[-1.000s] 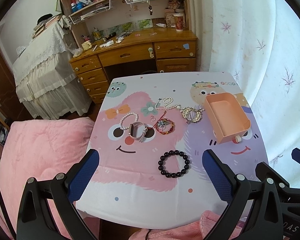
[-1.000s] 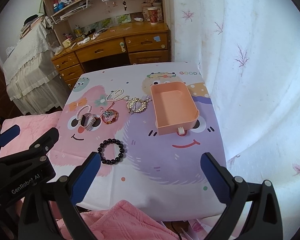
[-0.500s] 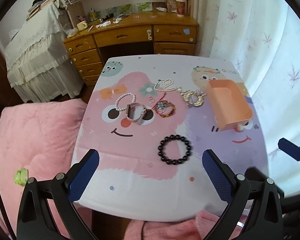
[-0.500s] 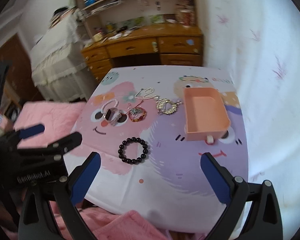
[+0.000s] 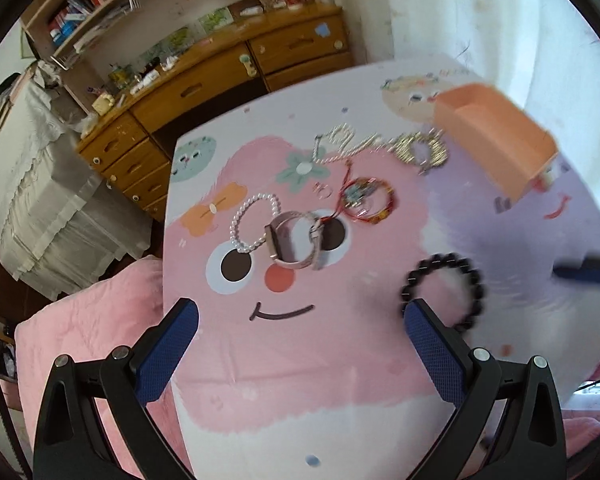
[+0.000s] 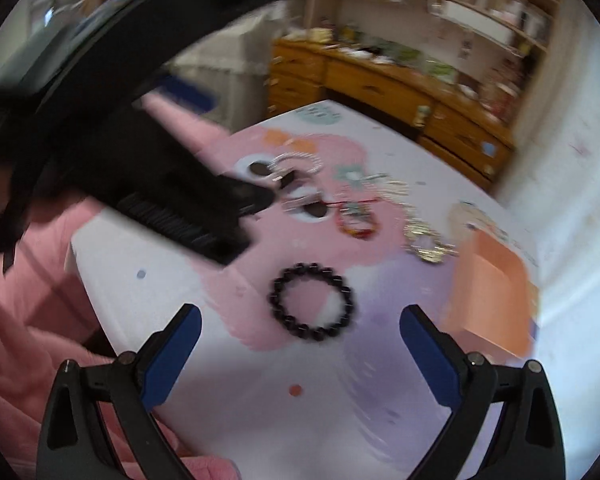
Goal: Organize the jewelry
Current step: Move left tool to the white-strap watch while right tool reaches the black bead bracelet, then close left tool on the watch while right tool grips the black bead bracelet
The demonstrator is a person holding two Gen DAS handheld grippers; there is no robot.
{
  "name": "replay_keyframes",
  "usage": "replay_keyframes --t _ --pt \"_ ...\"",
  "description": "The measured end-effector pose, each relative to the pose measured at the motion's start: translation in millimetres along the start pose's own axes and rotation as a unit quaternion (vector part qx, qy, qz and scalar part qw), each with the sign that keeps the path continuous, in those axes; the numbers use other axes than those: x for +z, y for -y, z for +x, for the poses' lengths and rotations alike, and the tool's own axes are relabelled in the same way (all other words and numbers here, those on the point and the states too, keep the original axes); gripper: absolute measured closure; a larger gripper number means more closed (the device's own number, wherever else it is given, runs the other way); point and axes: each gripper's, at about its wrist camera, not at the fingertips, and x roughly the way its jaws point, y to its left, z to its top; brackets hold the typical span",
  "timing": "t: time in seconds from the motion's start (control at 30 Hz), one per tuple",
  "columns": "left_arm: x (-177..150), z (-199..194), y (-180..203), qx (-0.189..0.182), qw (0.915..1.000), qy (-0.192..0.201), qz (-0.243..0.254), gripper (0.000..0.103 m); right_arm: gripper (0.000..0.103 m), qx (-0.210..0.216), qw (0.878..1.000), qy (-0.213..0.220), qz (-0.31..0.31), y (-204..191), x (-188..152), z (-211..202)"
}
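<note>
Left gripper jaws spread, empty, above worktop. Right gripper jaws spread, empty, just short of black bead bracelet; orange box nearby.

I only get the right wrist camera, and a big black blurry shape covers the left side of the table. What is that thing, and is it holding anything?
Observer: That is the left gripper. Its own camera shows its jaws wide open with nothing between them.
Operator: What is it blocking from me?
Observer: A pink watch, fastened into a loop, lying right against a pearl bracelet.
Operator: Anything tiny I would miss in this blur?
Observer: Yes, a small ring lies just left of the red bracelet.
</note>
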Motion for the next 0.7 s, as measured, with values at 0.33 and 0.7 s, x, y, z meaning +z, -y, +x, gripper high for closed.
replay_keyframes --t 0.33,0.7 --pt "16 84 -45 -0.054 0.9959 0.024 -0.069 0.010 0.061 -0.034 0.992 -0.104 0.070 -14 8 89" --pt "24 126 -60 -0.091 0.9882 0.029 -0.120 0.058 0.082 -0.029 0.983 -0.143 0.111 -1 23 116"
